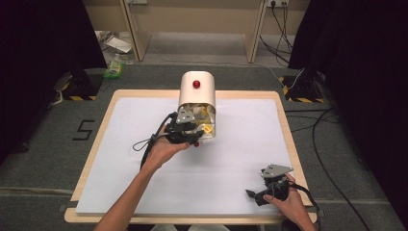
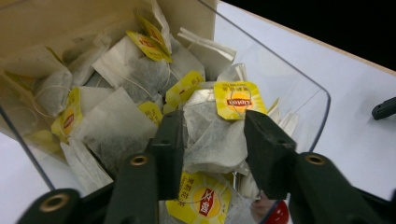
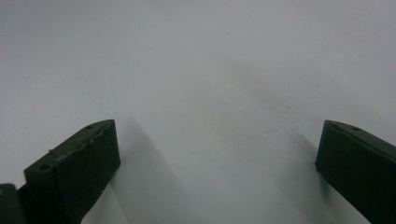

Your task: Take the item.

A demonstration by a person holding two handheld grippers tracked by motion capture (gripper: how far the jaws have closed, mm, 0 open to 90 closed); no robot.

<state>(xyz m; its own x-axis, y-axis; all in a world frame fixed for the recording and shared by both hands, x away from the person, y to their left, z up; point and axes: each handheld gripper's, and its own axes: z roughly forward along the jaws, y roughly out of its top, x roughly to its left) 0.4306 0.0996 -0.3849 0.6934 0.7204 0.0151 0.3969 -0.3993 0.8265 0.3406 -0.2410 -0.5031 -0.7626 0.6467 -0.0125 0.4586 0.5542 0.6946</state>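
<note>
A person reaches a handheld gripper into a box of tea bags while the other gripper waits.

Near right, the right gripper [image 1: 254,195] rests on the white table [image 1: 231,159], jaws spread wide and empty, apparently kept clear. Farther off at centre, the left gripper [image 2: 212,140] sits inside the tipped cream dispenser [image 1: 197,103], jaws partly closed around one tea bag [image 2: 215,142], likely to pull it out.
</note>
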